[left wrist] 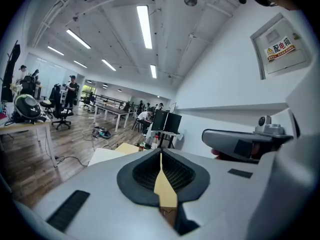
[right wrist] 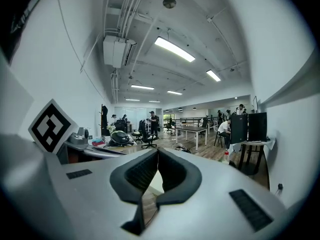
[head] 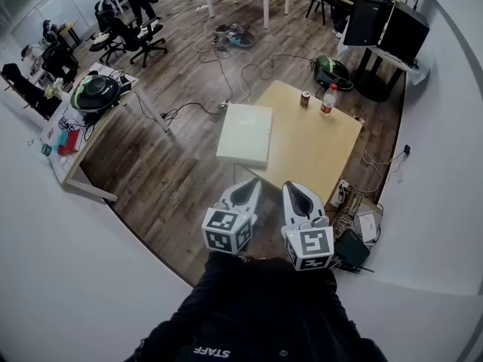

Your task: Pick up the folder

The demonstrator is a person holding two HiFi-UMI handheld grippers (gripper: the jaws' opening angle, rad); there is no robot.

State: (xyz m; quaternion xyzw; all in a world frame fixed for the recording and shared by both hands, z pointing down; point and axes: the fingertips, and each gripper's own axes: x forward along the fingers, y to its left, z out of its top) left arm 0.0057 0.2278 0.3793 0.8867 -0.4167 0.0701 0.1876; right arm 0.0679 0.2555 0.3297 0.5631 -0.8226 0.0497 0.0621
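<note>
The folder (head: 245, 133), a pale flat rectangle, lies on the left edge of the light wooden table (head: 321, 153). Part of it hangs over that edge. Both grippers are held close to my body, short of the table's near corner and apart from the folder. The left gripper (head: 246, 194) is shut with nothing between its pads, and the right gripper (head: 300, 197) beside it also looks shut and empty. In the left gripper view the folder (left wrist: 106, 155) shows beyond the shut left gripper (left wrist: 160, 155). In the right gripper view the right gripper (right wrist: 158, 152) has its tips together.
A can (head: 305, 99) and a plastic bottle (head: 327, 100) stand at the table's far side. Cables (head: 226, 74) trail over the wooden floor. A desk with a helmet (head: 94, 93) stands to the left, monitors (head: 385, 25) at the back right, and boxes and plugs (head: 356, 234) by the right wall.
</note>
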